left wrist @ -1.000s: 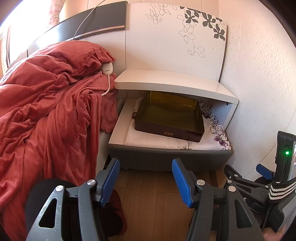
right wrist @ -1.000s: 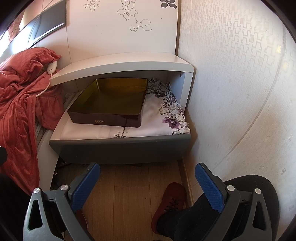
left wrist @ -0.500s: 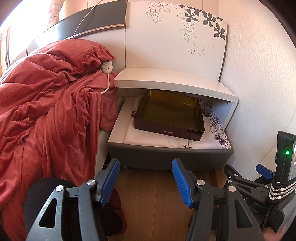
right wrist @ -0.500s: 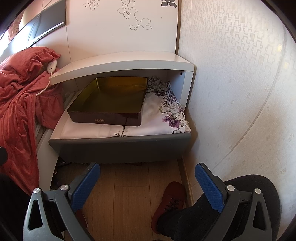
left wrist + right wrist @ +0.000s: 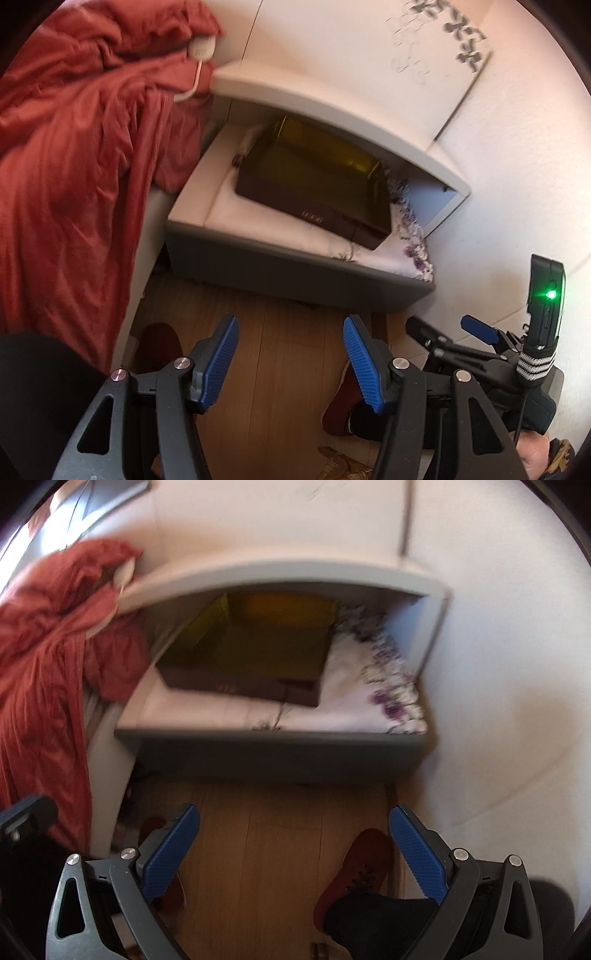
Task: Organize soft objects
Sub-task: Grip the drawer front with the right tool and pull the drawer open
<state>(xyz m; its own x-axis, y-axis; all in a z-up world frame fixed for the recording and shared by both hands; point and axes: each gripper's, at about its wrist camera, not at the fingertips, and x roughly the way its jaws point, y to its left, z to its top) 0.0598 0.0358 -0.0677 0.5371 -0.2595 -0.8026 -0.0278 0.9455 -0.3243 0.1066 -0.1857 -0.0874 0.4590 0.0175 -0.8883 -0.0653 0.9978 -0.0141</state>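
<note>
left wrist view: both claws, left gripper (image 5: 291, 360) and right gripper (image 5: 294, 853), spread apart and empty above the floor before the nightstand (image 5: 295, 271), where a floral cloth (image 5: 410, 236) lies under a tray (image 5: 314, 206); still approaching, probably cloth next.

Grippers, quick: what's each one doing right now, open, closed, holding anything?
Left gripper: open, nothing between its fingers, wooden floor beyond.
Right gripper: open wide, empty, also above the floor.
</note>
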